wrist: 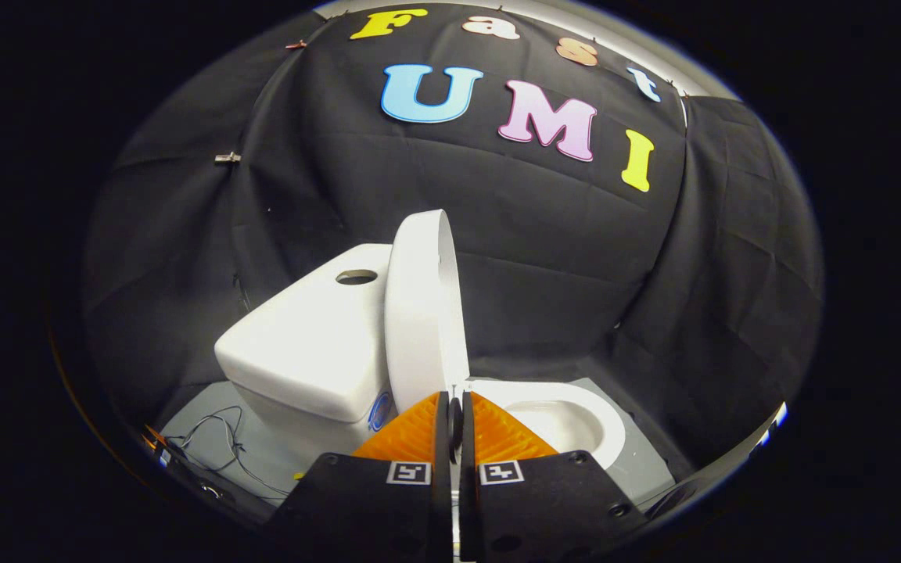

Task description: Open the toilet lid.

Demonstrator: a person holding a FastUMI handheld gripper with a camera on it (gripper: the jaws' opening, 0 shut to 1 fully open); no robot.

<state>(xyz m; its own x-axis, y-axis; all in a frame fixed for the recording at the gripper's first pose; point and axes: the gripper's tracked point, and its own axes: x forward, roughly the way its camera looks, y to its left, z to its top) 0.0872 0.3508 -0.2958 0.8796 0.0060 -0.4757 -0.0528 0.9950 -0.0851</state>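
While one lid [419, 313] stands raised, tool [454, 407] closed.

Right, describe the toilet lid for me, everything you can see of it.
The toilet lid is a glossy white oval, plastic by its look, with a raised rim along its edge. It stands raised, near upright, seen almost edge-on, leaning toward the white tank behind it; I cannot tell whether the two touch. Its lower end sits at the back of the open bowl. The gripper is just in front of that lower end, its orange fingers closed together with only a thin gap, apparently gripping nothing.
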